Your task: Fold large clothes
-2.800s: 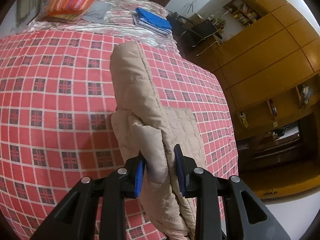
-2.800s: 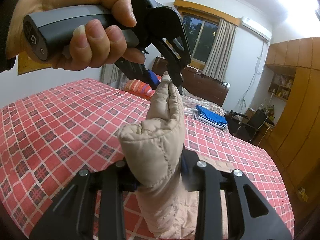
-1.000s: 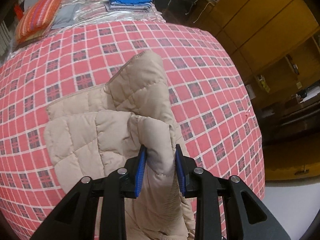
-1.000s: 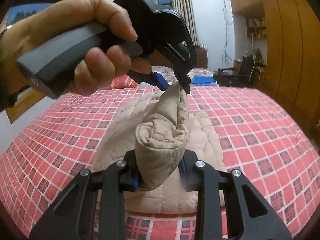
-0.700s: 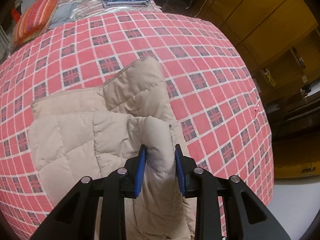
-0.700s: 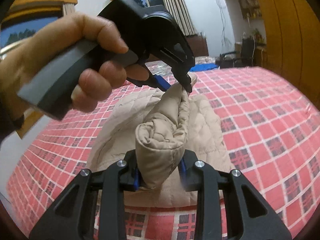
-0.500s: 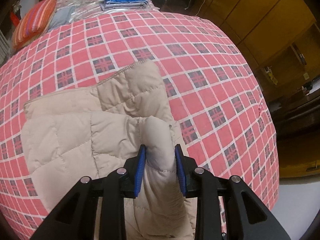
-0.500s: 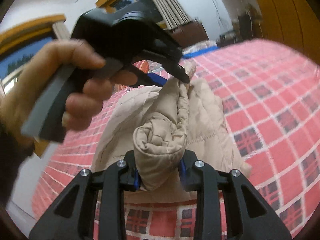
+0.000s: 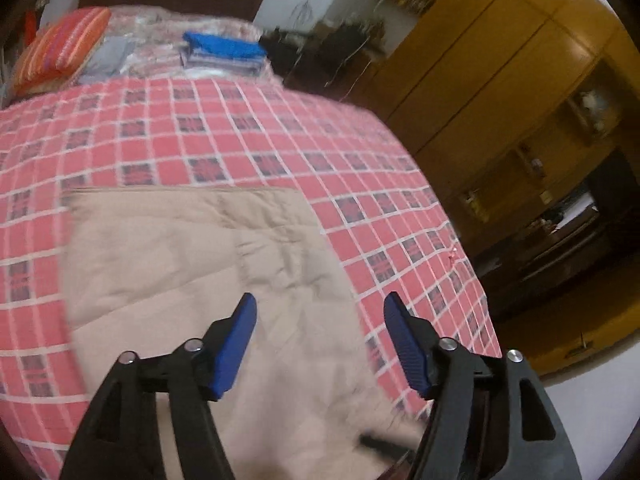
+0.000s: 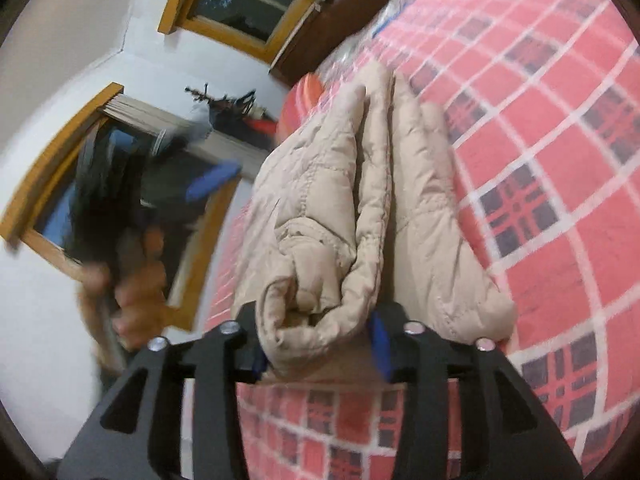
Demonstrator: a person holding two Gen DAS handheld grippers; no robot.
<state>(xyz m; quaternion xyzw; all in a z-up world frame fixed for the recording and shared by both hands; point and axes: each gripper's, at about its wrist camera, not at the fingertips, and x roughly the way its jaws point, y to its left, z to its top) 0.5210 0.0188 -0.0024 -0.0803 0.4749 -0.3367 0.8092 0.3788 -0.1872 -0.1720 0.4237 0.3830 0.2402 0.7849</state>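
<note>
A beige quilted jacket (image 9: 208,264) lies folded on the red checked bedspread (image 9: 240,136). My left gripper (image 9: 320,312) hovers just above its near right part, open, with nothing between the blue pads. In the right wrist view, a rolled edge of the same jacket (image 10: 344,208) sits clamped in my right gripper (image 10: 320,344), which is shut on it. The left gripper (image 10: 208,180) shows blurred at the left of that view, held by a hand (image 10: 132,300) and apart from the cloth.
A striped orange pillow (image 9: 60,48) and a stack of folded blue clothes (image 9: 224,54) lie at the head of the bed. Wooden wardrobes (image 9: 500,92) stand to the right, past the bed's edge. Windows (image 10: 248,0) fill the wall behind the bed.
My left gripper has opened and let go of the jacket, then pulled back from it. The jacket has dropped flat on the bed. The right gripper keeps its hold and has tilted.
</note>
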